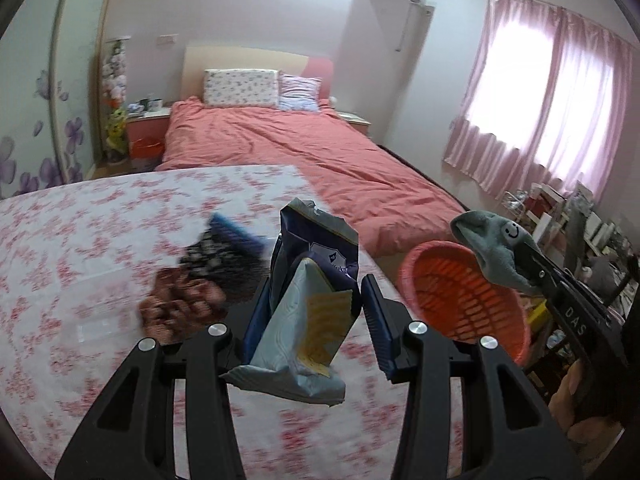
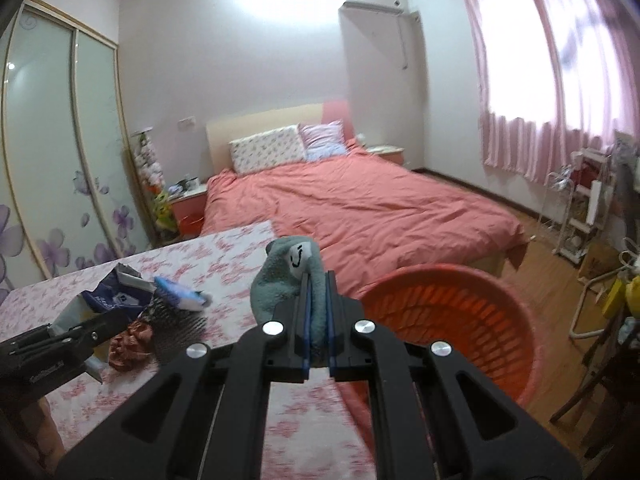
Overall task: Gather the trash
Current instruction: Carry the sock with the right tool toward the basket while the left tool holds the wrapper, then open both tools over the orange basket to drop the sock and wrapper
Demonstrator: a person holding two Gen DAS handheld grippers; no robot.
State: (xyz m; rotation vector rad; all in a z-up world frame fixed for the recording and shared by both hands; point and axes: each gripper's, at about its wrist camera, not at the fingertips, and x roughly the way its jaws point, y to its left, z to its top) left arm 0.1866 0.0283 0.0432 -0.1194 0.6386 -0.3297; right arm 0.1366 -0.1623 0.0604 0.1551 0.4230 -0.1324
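My left gripper (image 1: pixel 316 304) is shut on an empty snack bag (image 1: pixel 308 304), dark blue and pale grey with a yellow patch, held above the floral table (image 1: pixel 80 240). My right gripper (image 2: pixel 316 300) is shut on a grey sock with a smiley face (image 2: pixel 288 276), held by the left rim of the orange basket (image 2: pixel 460 320). In the left wrist view the sock (image 1: pixel 496 248) hangs over the basket (image 1: pixel 468 300) at the table's right edge. The left gripper with the bag (image 2: pixel 116 296) also shows at the left of the right wrist view.
On the table lie a blue-and-white item (image 2: pixel 180 292), a black patterned cloth (image 2: pixel 176 328) and a reddish-brown cloth (image 2: pixel 132 344). A bed with a coral cover (image 2: pixel 352 208) stands behind. Cluttered shelves (image 2: pixel 588 208) and chair legs stand on the right.
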